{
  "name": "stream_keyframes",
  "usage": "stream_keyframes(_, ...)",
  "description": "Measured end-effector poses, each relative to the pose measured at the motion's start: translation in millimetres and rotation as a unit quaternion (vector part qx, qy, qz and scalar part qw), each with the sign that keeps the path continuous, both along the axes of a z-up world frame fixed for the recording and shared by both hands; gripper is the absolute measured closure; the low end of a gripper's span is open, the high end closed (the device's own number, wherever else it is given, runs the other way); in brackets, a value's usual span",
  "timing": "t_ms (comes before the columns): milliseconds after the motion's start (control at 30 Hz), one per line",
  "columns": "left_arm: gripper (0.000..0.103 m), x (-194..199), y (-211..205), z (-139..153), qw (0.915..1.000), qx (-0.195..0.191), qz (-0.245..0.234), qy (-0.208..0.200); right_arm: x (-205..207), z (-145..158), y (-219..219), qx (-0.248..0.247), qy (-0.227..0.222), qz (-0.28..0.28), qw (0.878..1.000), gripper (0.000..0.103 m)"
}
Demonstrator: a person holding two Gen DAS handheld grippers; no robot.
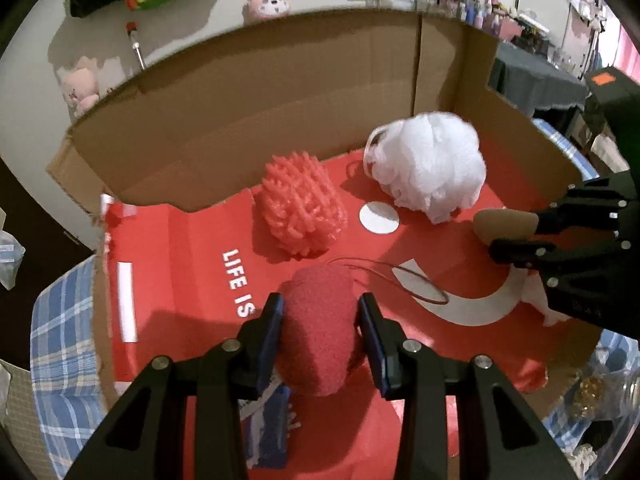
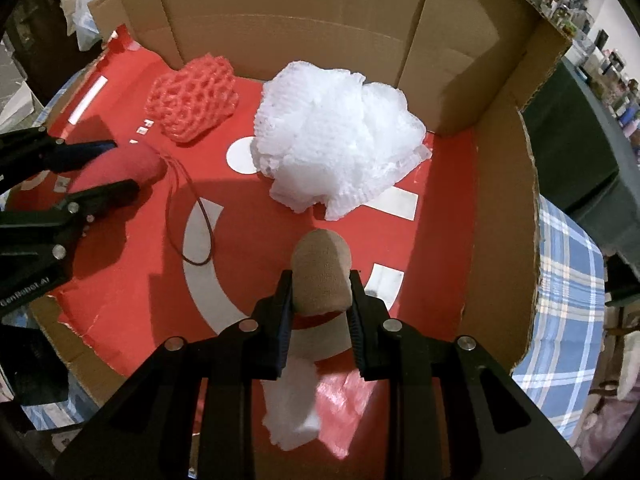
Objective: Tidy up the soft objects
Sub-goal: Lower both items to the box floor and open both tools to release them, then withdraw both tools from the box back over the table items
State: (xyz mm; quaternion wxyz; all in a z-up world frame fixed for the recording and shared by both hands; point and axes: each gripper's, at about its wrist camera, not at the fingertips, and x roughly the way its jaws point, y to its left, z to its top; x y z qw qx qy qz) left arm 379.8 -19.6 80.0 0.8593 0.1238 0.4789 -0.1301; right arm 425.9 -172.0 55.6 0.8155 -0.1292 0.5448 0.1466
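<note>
Judging from the cardboard box [image 2: 480, 80], whose red floor ahead of both tools already holds the white mesh puff [image 2: 336, 136] and coral net sponge [image 1: 302, 206], what remains is setting down the red sponge [image 1: 318, 332] clenched in the left tool [image 1: 320, 312] and the tan sponge [image 2: 322, 276] clenched in the right tool [image 2: 320, 292].

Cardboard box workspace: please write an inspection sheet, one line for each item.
Surface: open cardboard box with red printed floor, on a blue plaid cloth.
Job's things: red sponge, tan sponge, white mesh bath pouf, coral foam net.
Clutter: white and pink soft pieces under the right gripper.
Grippers: left gripper shut on red sponge; right gripper shut on tan sponge.
Cables: nothing seen; only the red sponge's thin cord loop.
Surroundings: pink plush toys, crowded shelves.
</note>
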Motion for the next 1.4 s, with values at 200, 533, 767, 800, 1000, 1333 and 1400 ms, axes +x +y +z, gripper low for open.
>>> stream_keyframes(200, 0.061, 6, -5, -11, 0.9998, 0.007, -0.002, 0.018, 3, -5, 0, -0.013, -0.001, 0.002, 1.000, 0.080)
stream_keyframes(533, 0.060, 12, -2, -16, 0.9997, 0.003, 0.005, 0.026, 2, -12, 7, -0.032, -0.004, 0.007, 0.999, 0.073)
stream_keyframes(767, 0.042, 16, 1, -21, 0.9994, 0.001, 0.008, 0.034, -2, -10, 24, -0.041, -0.010, 0.024, 0.999, 0.052)
stream_keyframes(800, 0.038, 16, 1, -20, 0.9995, -0.001, 0.009, 0.031, -3, -9, 25, -0.038, -0.010, 0.024, 0.999, 0.052)
stream_keyframes(1000, 0.027, 6, 4, -5, 0.9999, -0.008, 0.003, 0.009, -10, 11, 26, -0.033, -0.029, 0.022, 0.999, 0.047)
stream_keyframes(1333, 0.017, -29, 12, 36, 0.9984, -0.035, 0.022, -0.038, -31, 39, 31, -0.025, -0.062, 0.009, 0.998, 0.040)
stream_keyframes(1400, 0.015, -37, 14, 43, 0.9978, -0.037, 0.025, -0.049, -44, 55, 24, -0.017, -0.075, 0.009, 0.997, 0.040)
